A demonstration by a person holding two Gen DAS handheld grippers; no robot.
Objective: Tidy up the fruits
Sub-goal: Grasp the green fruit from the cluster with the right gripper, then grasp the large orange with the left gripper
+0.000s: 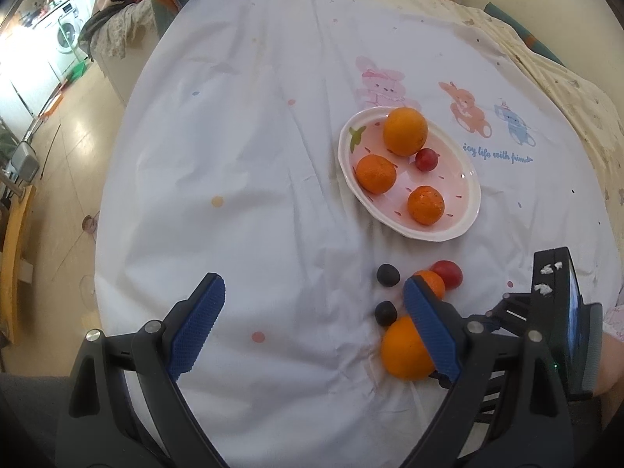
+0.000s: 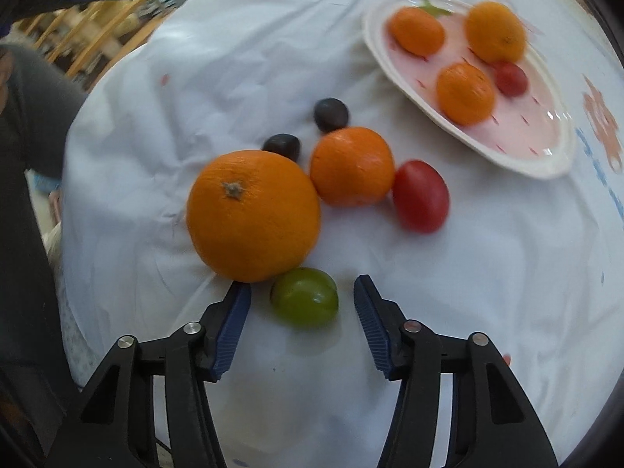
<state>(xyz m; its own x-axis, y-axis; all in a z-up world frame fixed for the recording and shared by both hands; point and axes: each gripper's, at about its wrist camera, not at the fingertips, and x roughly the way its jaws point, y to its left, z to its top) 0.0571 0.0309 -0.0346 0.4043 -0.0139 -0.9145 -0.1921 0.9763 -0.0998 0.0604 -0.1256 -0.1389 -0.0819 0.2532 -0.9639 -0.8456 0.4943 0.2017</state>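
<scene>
My right tongs [image 2: 302,304] point down at the table with the jaws at a middling gap, a green fruit [image 2: 305,296] lying between the blue pads; neither pad touches it. The left pad tip sits right at the bottom edge of a large orange [image 2: 252,215]. My left tongs [image 1: 314,300] stand wide with nothing between them, only bare cloth; the right-hand pad covers part of the large orange in that view.

Beyond the green fruit, a smaller orange [image 2: 352,165] touches the large one, a red fruit [image 2: 420,195] lies just beside it, and two dark fruits [image 2: 330,114] rest behind them. Farther off sits the pink oval plate [image 1: 464,191] with a white rim, holding three orange fruits and one small red one.

Everything rests on a white cloth [image 1: 253,156], wrinkled, dotted with small coloured spots and printed with cartoon animals [image 1: 468,111] and blue lettering near the plate. A patterned cream cloth [image 1: 553,89] shows past its far edge. To the left I see a glossy pale floor, a washing machine [image 1: 66,33], a heap of clothes [image 1: 117,31] and yellow wooden furniture [image 1: 15,257].
</scene>
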